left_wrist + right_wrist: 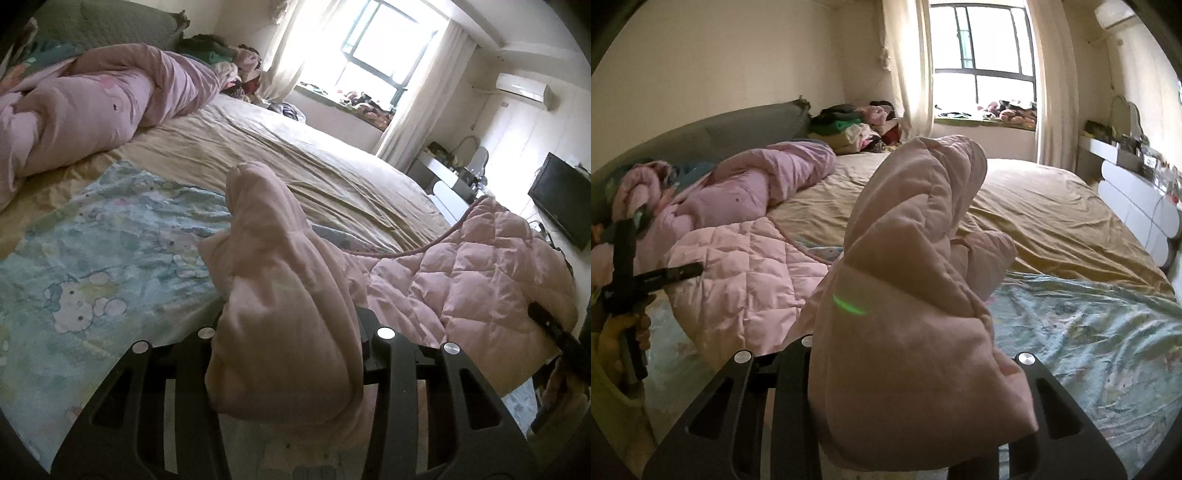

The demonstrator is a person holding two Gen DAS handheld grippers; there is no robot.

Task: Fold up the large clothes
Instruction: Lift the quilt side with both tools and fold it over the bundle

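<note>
Left wrist view showed the left gripper (pixel 288 354) clamped on a bunched fold of the pink quilted jacket (pixel 461 273), the cloth filling the gap between its black fingers (pixel 391 369) and rising in a peak above them. Beyond that fold, the jacket spread flat over the near corner of the bed (pixel 295 155), lying partly on a pale blue cartoon-print sheet (pixel 110 236) and partly toward the bed's edge. At the far right of that view, the tip of the right gripper (pixel 554 328) touched the jacket's edge.

Right wrist view showed the right gripper (pixel 908 369) closed on another thick bundle of the jacket (pixel 746 266), puffed up high between the fingers and hiding their tips. The left gripper (pixel 676 273) appeared at the left, pressed against the flat quilted part, held by a hand (pixel 642 328). A rumpled pink duvet (pixel 757 184) lay along the head of the bed, with a pile of clothes (pixel 857 129) in the corner by the window (pixel 982 59)
</note>
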